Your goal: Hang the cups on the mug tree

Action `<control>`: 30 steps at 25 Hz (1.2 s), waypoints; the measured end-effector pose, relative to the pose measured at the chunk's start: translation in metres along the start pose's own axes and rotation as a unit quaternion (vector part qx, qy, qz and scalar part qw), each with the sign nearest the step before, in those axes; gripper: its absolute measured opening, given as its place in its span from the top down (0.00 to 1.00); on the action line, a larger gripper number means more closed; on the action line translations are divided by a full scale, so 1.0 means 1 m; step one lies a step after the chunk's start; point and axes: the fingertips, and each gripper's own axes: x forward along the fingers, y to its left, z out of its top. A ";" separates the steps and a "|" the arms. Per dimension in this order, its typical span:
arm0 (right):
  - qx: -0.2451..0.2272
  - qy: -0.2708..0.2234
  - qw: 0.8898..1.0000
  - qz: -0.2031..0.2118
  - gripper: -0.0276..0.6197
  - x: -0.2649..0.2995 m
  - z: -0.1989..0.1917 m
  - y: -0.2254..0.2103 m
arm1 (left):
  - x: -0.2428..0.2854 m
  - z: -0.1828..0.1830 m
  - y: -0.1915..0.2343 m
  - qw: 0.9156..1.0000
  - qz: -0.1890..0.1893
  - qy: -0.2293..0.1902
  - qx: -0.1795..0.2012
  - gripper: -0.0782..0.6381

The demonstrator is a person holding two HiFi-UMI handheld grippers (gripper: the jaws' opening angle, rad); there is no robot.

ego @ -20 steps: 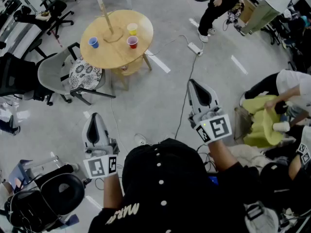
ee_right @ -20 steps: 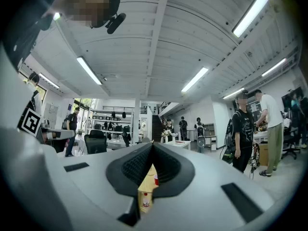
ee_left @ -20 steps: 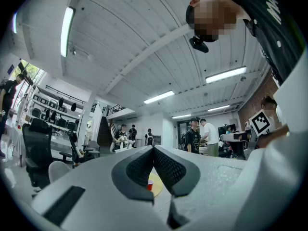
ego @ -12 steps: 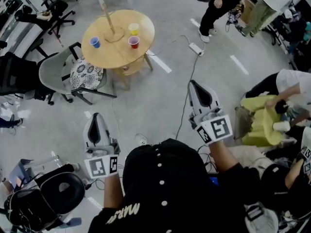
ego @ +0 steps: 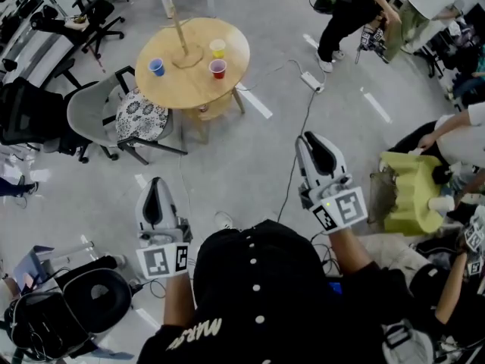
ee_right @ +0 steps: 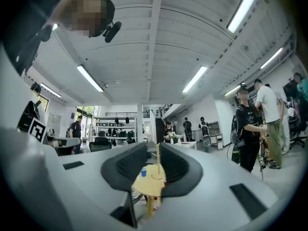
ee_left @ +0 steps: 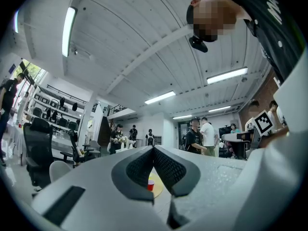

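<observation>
Floor (ego: pixel 227 158) is the biggest thing between me and the job: a wide grey stretch lies between my grippers and the round wooden table (ego: pixel 189 88), so nothing is within reach, and I judge the step in hand to be only the approach.

A grey chair (ego: pixel 114 116) with a patterned cushion stands against the table's near-left side. I would therefore come in from the open right side, minding the cable (ego: pixel 292 165) that trails across the floor there.

The mug tree (ego: pixel 179 30) stands upright towards the far side of the tabletop. Its pegs are too small to make out, and I see nothing hung on it, so none of the task looks done.

I hold both tools low and roughly level in front of me, pointed at the table (a carrying pose, not a reaching one). The left gripper (ego: pixel 154 184) has its tips pressed together on nothing. The right gripper (ego: pixel 308 138) keeps a narrow gap, also empty, with the table showing through it. Both will need to spread before a cup fits.

Smallest are the cups, upright and apart on the table around the tree's base: blue cup (ego: pixel 157 67) to its left, yellow cup (ego: pixel 218 48) to its right, red cup (ego: pixel 218 68) just in front of the yellow.
</observation>
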 end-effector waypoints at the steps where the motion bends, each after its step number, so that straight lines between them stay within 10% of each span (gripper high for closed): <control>1: 0.006 -0.003 1.000 0.004 0.75 0.002 0.001 0.003 | 0.000 0.001 0.002 1.000 -0.001 -0.001 -0.001 0.89; 4: 0.010 -0.015 1.000 0.002 0.50 0.009 0.007 0.012 | -0.001 0.004 0.016 1.000 -0.004 -0.003 -0.001 0.89; 30: -0.007 -0.001 0.999 -0.032 0.51 0.120 -0.020 0.045 | 0.049 -0.005 0.134 1.000 -0.013 0.003 -0.006 0.89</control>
